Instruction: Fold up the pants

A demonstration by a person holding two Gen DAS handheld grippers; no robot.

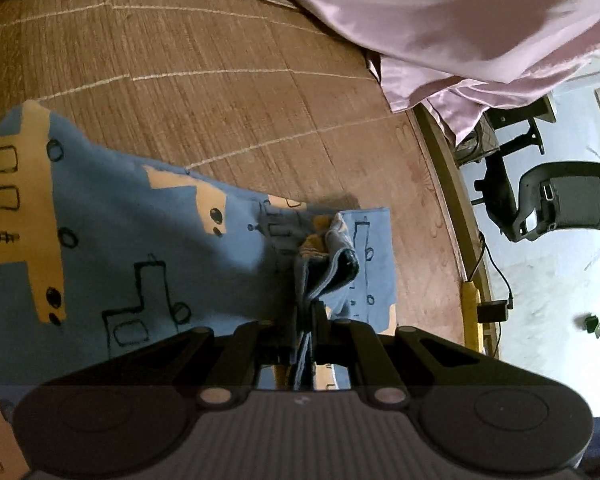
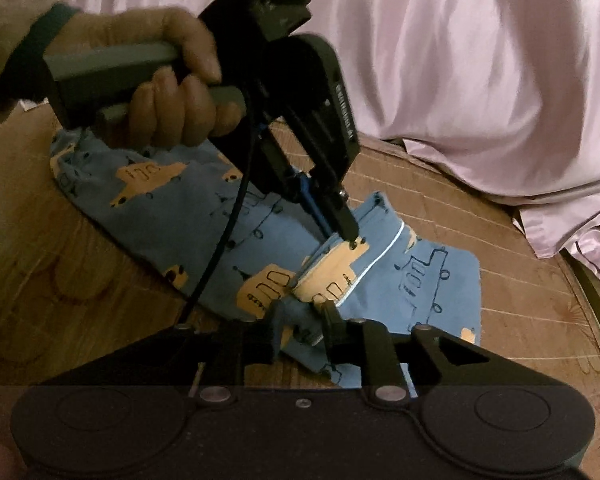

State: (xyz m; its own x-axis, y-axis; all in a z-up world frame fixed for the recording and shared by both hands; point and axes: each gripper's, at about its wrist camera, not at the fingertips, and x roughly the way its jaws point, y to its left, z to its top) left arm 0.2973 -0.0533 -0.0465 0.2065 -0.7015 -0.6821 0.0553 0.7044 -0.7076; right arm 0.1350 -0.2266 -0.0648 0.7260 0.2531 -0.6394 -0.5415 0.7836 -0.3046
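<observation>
Blue pants (image 1: 148, 240) printed with orange trucks lie on a woven brown mat (image 1: 204, 80). My left gripper (image 1: 306, 316) is shut on a bunched edge of the fabric, which stands up between its fingers. In the right wrist view the same pants (image 2: 420, 280) spread from upper left to lower right, with one cuff end lifted. My right gripper (image 2: 302, 316) is shut on a folded hem with a white-piped edge. The left gripper (image 2: 342, 232), held by a hand (image 2: 172, 80), pinches the same lifted fold from above, a little beyond my right fingers.
A pink satin sheet (image 2: 440, 60) is heaped along the far side of the mat (image 2: 520, 320). The bed's wooden edge (image 1: 452, 200) curves at the right, with a pale floor, a black office chair (image 1: 560, 200) and a cable beyond it.
</observation>
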